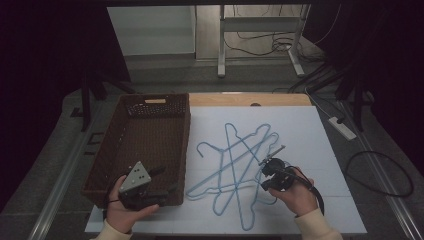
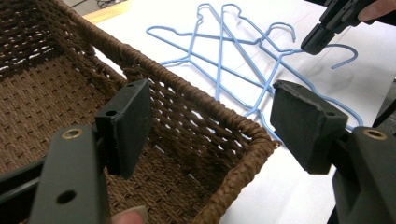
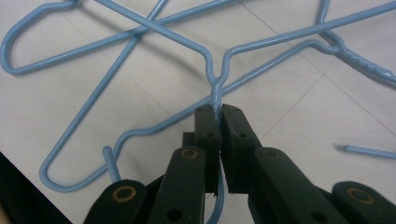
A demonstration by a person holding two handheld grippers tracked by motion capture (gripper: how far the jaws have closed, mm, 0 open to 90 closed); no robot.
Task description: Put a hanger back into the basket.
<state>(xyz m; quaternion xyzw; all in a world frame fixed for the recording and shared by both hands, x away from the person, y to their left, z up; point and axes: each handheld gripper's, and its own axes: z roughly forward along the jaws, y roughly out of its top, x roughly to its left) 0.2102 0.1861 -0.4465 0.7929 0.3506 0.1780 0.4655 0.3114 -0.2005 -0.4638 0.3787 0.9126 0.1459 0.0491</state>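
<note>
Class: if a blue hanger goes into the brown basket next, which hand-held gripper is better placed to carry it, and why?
The right hand-held gripper: its jaws are shut on a blue hanger's neck. The left hand-held gripper is open, straddling the basket's near corner, holding nothing.

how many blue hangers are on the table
3, tangled in one pile on the white board beside the basket: one hanger upright, one crossing it, one pinched by the right gripper. Overlaps may hide another.
</note>
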